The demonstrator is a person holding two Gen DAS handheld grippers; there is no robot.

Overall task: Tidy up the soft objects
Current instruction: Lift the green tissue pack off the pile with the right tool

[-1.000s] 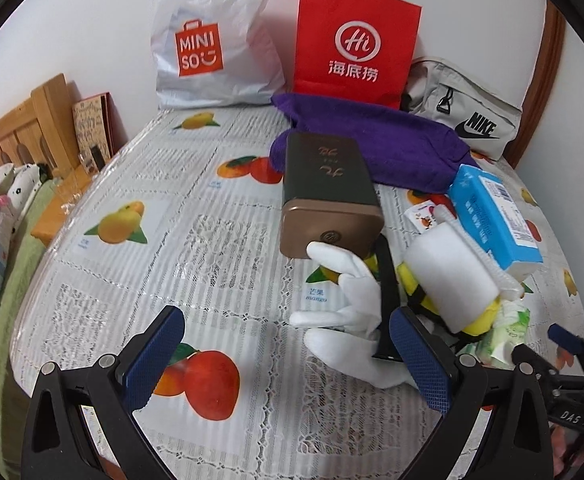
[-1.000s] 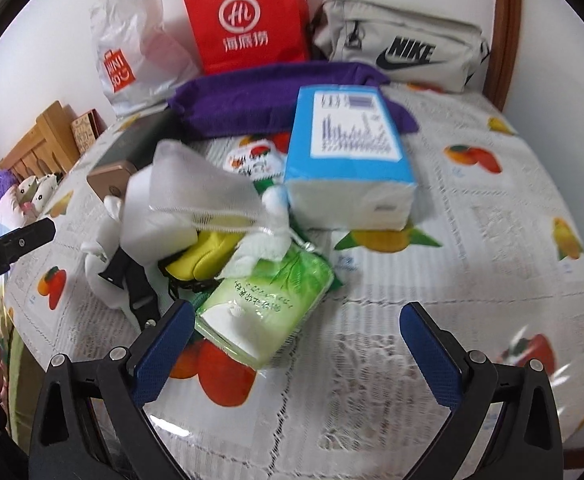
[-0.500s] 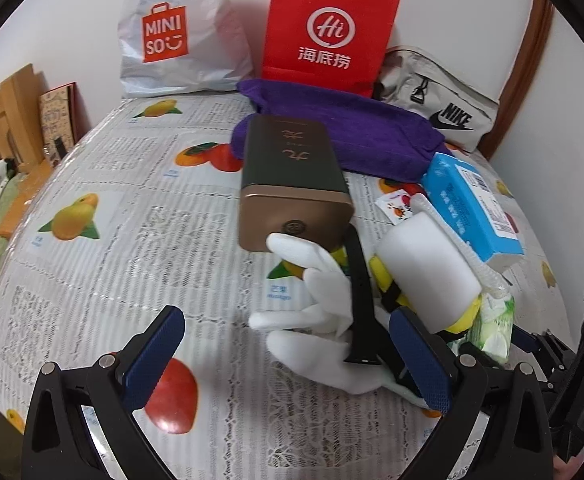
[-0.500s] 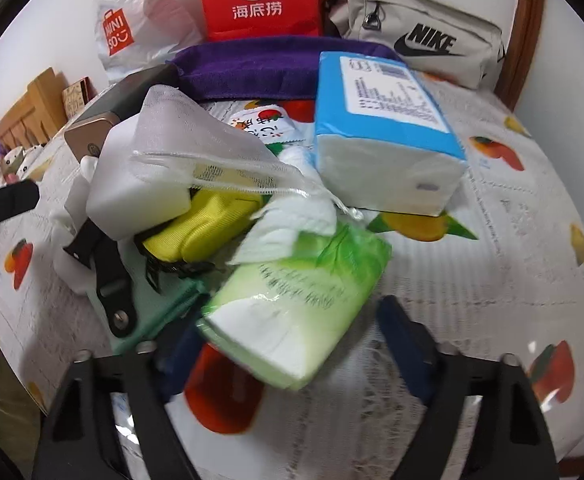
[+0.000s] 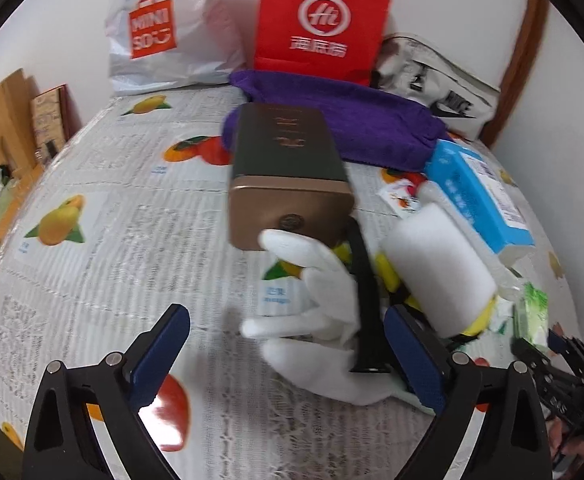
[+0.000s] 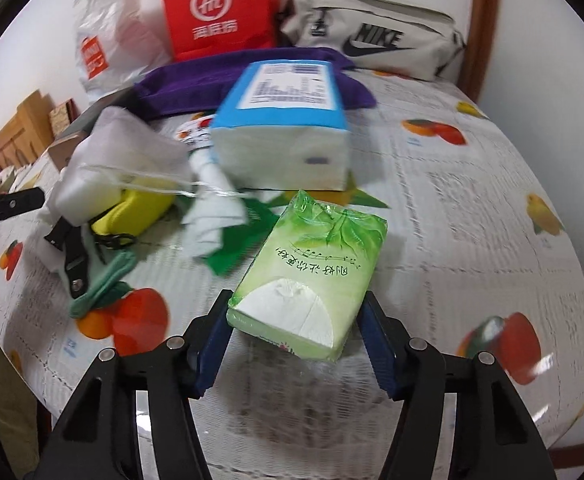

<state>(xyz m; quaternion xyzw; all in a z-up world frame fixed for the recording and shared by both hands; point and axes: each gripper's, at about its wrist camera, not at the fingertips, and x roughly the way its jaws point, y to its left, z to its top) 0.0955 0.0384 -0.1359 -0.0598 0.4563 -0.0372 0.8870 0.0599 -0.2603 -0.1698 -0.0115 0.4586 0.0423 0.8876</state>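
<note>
- Blue-padded fingers of the right gripper (image 6: 295,332) sit on either side of a soft green plastic pack of tissues (image 6: 311,276); the jaws have just been closing, and both pads now look pressed to the pack's sides near its torn white end.
- That green pack lies lengthwise between the fingers, its far end pointing away toward a blue-topped white brick of paper tissues (image 6: 288,128), which sits just beyond it on the fruit-printed lace tablecloth (image 6: 471,208).
- Left of the pack is a loose heap: a white mesh pouch (image 6: 128,148), a yellow fabric pouch (image 6: 136,208), a crumpled white and green wrapper (image 6: 220,220) and a green knitted strap (image 6: 104,284).
- Fingers of the left gripper (image 5: 288,356) stand wide apart and grip nothing; the table shows between them.
- A white cloth glove (image 5: 315,316) lies between those pads, closer to the right-side pad, with a black strap (image 5: 365,300) lying across it.
- Just beyond the glove a dark green and gold rectangular tin (image 5: 288,176) lies on its side; whether the glove's fingertip touches the tin's end I cannot tell.
- A white foam block (image 5: 439,268) rests to the right of the glove.
- Against the wall at the back stand a white plastic shopping bag (image 5: 164,32), a red paper carrier bag (image 5: 323,24), a grey zipped pouch (image 5: 439,80) and a folded purple towel (image 5: 355,120).
</note>
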